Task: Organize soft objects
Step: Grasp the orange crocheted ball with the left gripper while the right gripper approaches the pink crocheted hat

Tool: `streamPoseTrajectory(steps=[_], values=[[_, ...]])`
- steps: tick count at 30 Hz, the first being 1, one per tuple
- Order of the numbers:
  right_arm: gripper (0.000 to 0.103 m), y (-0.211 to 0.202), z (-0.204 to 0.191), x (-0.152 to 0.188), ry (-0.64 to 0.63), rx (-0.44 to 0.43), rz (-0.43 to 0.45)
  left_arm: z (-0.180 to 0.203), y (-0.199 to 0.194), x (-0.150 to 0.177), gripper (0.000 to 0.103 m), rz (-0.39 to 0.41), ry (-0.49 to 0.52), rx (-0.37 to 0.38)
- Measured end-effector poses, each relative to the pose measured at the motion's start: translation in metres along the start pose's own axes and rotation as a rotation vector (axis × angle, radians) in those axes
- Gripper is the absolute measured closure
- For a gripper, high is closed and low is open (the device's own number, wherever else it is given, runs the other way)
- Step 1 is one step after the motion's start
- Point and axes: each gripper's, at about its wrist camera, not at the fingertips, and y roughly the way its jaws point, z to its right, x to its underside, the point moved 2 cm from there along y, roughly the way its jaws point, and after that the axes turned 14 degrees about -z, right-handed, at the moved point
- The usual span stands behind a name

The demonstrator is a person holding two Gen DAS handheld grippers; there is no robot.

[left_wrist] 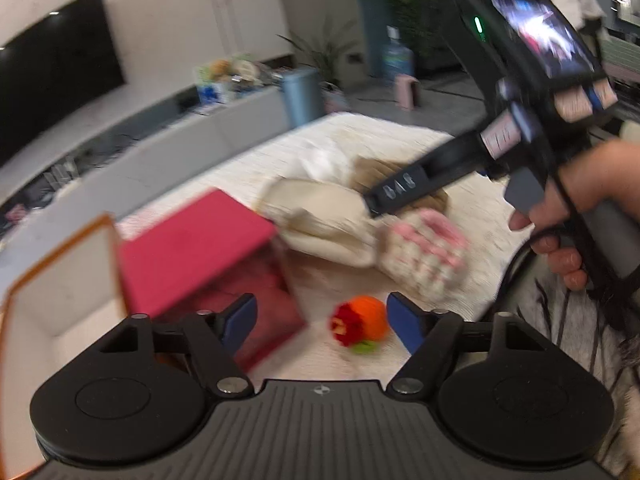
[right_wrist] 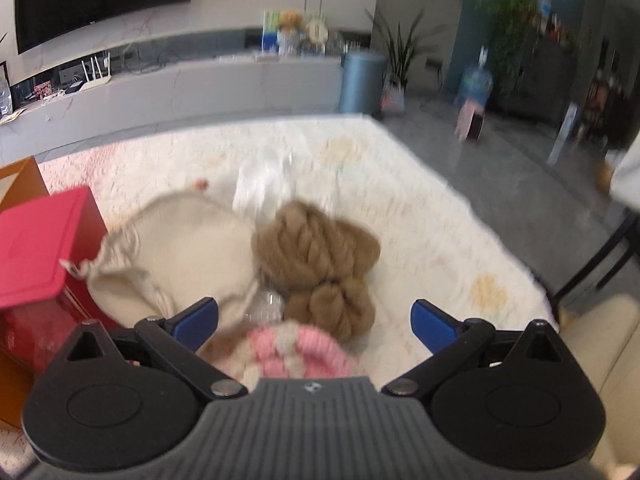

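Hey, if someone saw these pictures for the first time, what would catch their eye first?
Probably the bright pink-red box at the left edge of the cream rug, with a cream drawstring bag lying against it. Next, the chunky brown yarn bundle mid-rug and the small orange plush toy between the open left claw's fingers.

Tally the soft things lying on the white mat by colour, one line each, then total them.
Cream: 1, drawstring bag
Brown: 1, chunky yarn bundle
Pink and cream: 1, knitted piece
Orange and red: 1, small toy
White: 1, crumpled piece, too blurred to identify
Total: 5
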Motion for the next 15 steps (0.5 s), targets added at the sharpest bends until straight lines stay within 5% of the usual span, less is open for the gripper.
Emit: streamPoseTrajectory(steps=[9, 13, 15], values=[[0.002, 0.036, 0.021, 0.002, 0.184, -0.015, -0.146, 0.025, 0.066, 0.011, 0.023, -0.053, 0.192, -0.006], [0.002, 0.037, 0.019, 0.004, 0.162, -0.019, -0.147, 0.024, 0.084, 0.008, 0.044, -0.034, 0.179, 0.008], [0.002, 0.039, 0.018, 0.005, 0.158, -0.045, -0.15, 0.023, 0.086, 0.007, 0.047, -0.032, 0.172, 0.031]])
